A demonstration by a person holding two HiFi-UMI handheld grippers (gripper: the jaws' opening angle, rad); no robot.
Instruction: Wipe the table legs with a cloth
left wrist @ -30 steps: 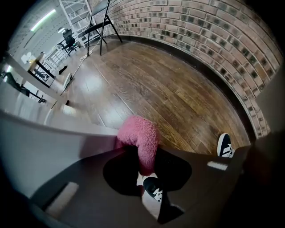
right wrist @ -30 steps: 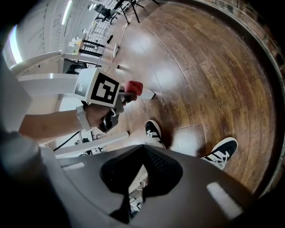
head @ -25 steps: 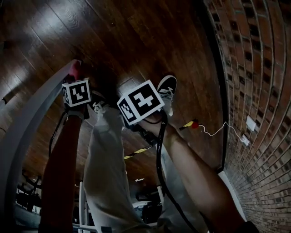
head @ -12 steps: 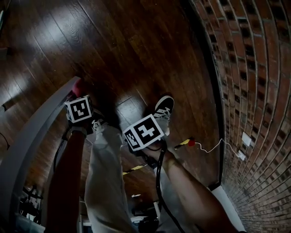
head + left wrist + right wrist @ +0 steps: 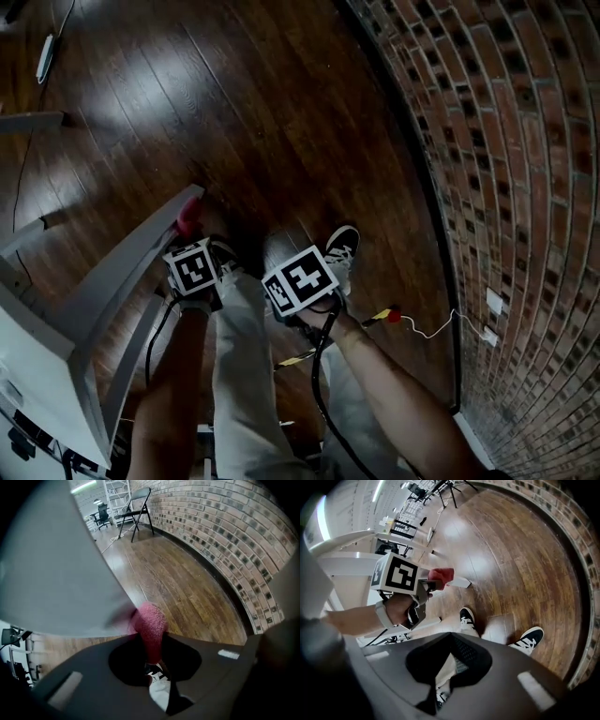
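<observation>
Your left gripper point(image 5: 152, 660) clamps its fingers on the pink cloth point(image 5: 149, 630), whose free end meets the grey table leg point(image 5: 56, 573); your right gripper point(image 5: 437, 693) hangs closed, empty.

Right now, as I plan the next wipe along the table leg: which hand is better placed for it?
Left. The left tool is shut on the pink cloth, which lies against the grey table leg. The right tool is shut on nothing and stands apart from that leg.
</observation>
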